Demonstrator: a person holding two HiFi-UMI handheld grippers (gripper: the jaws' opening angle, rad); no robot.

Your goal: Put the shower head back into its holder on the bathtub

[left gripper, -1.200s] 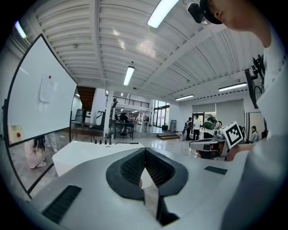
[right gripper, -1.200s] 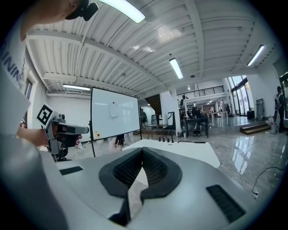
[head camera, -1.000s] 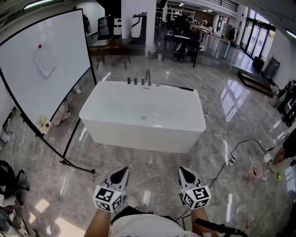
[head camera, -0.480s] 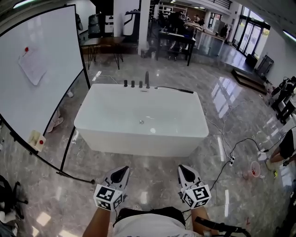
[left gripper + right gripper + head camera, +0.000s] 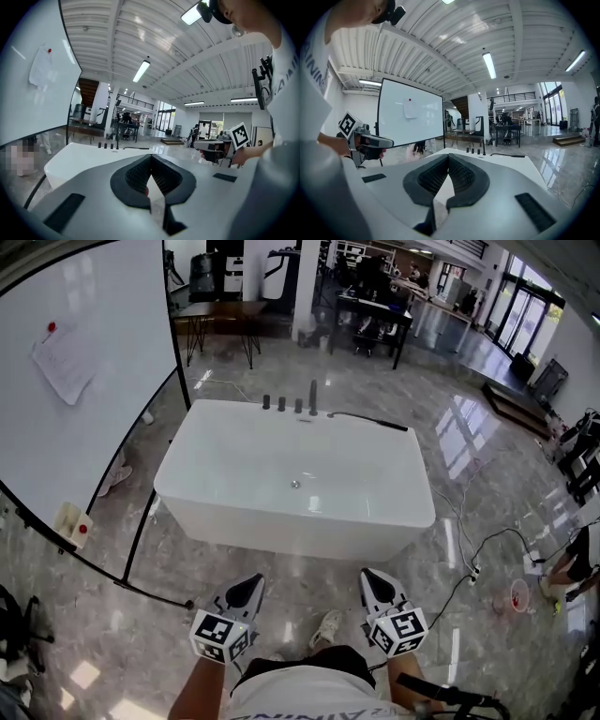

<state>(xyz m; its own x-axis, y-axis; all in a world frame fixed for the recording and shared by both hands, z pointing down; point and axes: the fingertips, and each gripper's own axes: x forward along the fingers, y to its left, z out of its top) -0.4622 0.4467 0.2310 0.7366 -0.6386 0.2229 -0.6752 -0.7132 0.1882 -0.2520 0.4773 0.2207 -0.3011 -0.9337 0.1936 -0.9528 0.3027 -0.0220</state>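
Polished stone floor (image 5: 281, 563) lies between me and the tub (image 5: 281, 521), a white freestanding one in the middle of an open hall, with a whiteboard (image 5: 84, 409) off its left end.

I hold my left gripper (image 5: 249, 585) and right gripper (image 5: 372, 581) low in front of my body, side by side and aimed at the tub's near wall. Both are well apart from the tub. Each has its jaws pressed together, tip to tip, with nothing between them. That fits an approach, I think: nothing is in reach to grasp, so they have no reason to be spread.

The shower head (image 5: 366, 419) is on the tub's far rim. It is a slim, dark wand lying flat along that edge, running from just right of the taps (image 5: 281, 404) toward the far right corner. Lying down like that, it looks out of its holder. The taps are a short row of dark fittings at the middle of the far rim. I expect the holder is among them, but from here I cannot tell which it is. Whether a hose trails from the wand is too fine to see. Being thin and flat on the rim, it should be easiest to pinch across its width. To reach it I will likely have to go round to the far side or lean across the tub.
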